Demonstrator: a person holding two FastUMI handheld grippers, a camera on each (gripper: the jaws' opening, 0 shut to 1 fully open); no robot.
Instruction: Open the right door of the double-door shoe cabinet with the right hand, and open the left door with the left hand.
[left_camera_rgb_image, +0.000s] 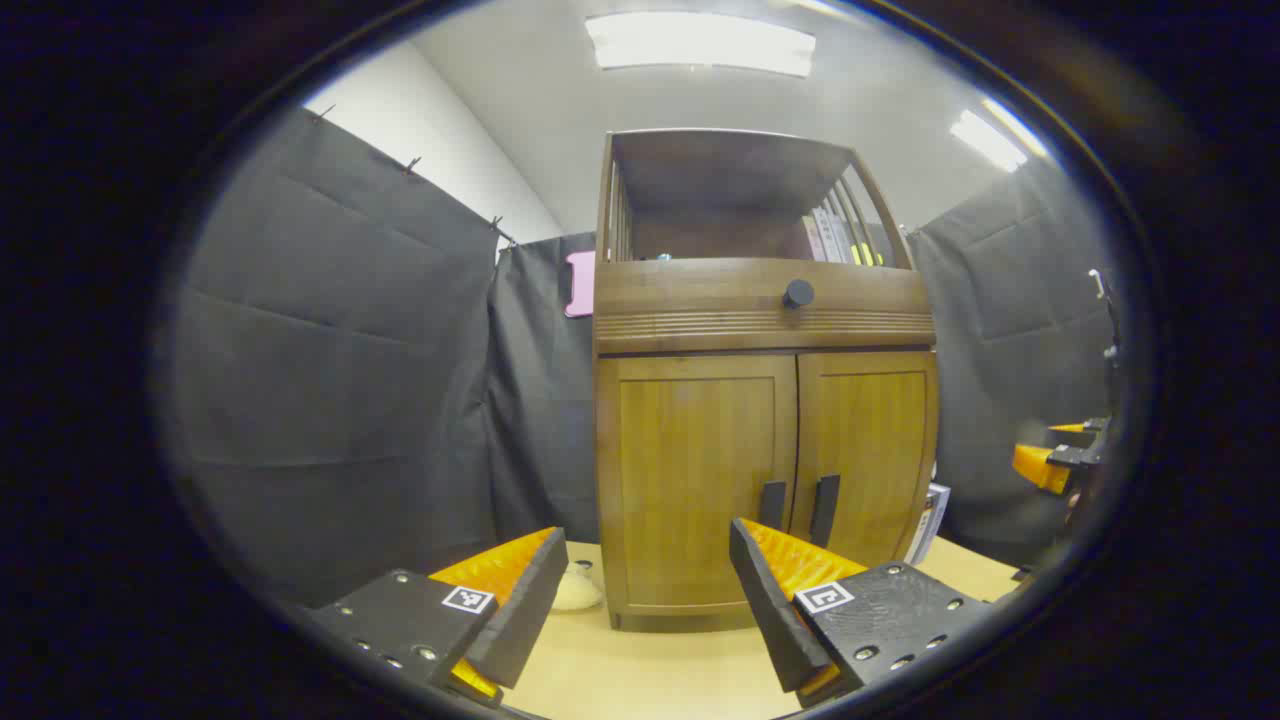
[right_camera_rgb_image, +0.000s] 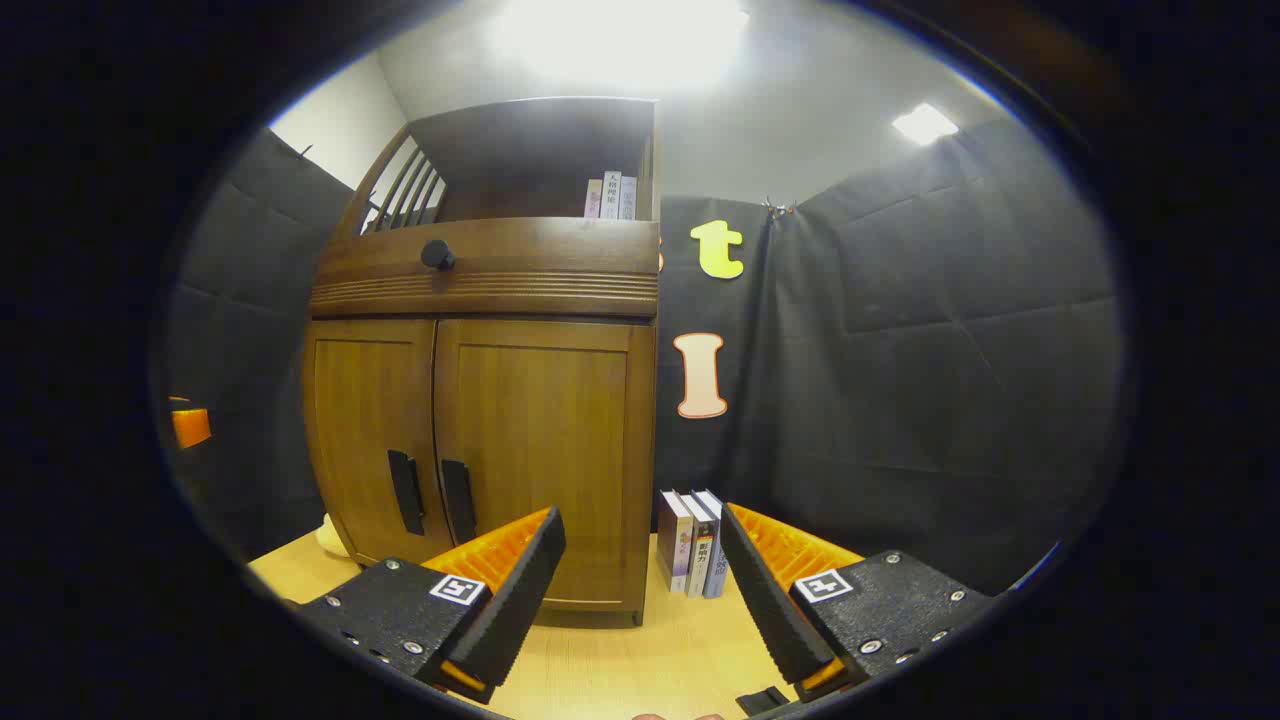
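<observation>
The left gripper (left_camera_rgb_image: 650, 590) hangs level with its fingers spread wide, short of the shoe cabinet (left_camera_rgb_image: 765, 400) on the table (left_camera_rgb_image: 650, 670). The right gripper (right_camera_rgb_image: 640, 570) likewise gapes, facing the closed right door (right_camera_rgb_image: 545, 450) and left door (right_camera_rgb_image: 370, 440).

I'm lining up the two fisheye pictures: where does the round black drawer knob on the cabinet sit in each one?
Left gripper view: the knob sits right of centre, above the door seam.
Right gripper view: the knob sits left of centre, upper part of the cabinet.
Shared landmark: the pair of dark door handles directly below it.
</observation>
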